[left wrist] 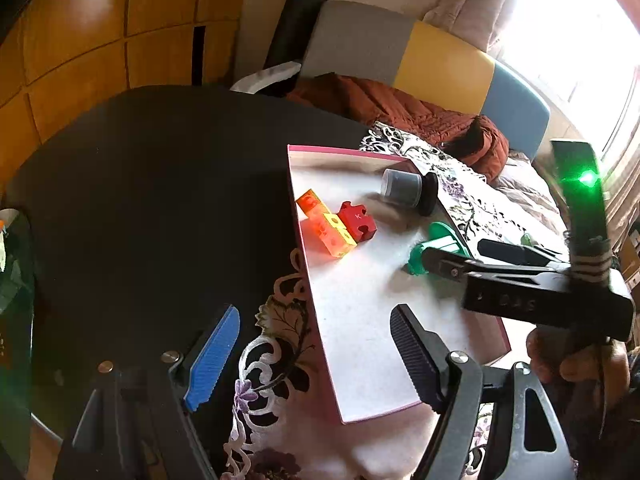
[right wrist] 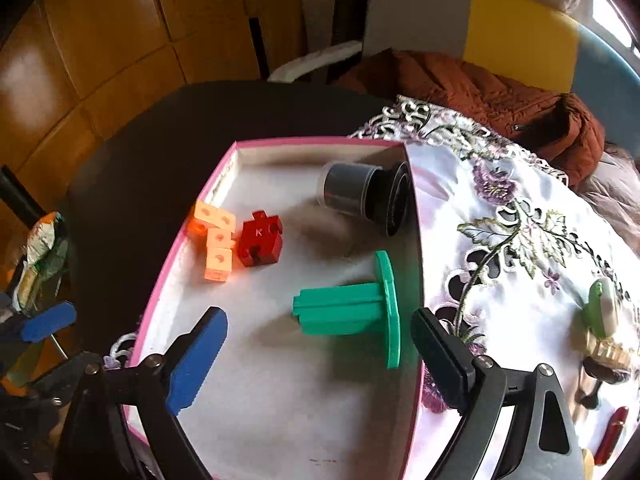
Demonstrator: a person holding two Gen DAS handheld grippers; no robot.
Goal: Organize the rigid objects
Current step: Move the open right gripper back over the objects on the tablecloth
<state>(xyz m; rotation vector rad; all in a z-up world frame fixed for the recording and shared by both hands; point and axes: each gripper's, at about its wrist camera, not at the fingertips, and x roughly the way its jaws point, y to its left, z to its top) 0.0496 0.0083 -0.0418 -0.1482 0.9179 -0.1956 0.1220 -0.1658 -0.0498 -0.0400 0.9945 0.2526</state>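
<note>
My left gripper (left wrist: 316, 354) carries one ribbed blue plastic pad and one ribbed matt black pad on matt dark metal links with bright rivets; my right gripper (right wrist: 318, 354) matches. The box (right wrist: 280, 420) looks like cardboard: matt white floor, pink rim. Inside the box, the green spool (right wrist: 348, 312) is matt plastic, the red puzzle block (right wrist: 260, 242) glossy plastic, the orange cubes (right wrist: 214, 240) translucent plastic, the grey canister (right wrist: 348, 194) smooth and semi-gloss. Beside the box lies a satin embroidered cloth (right wrist: 520, 240). Behind the box, wood panels (right wrist: 100, 40) are glossy.
</note>
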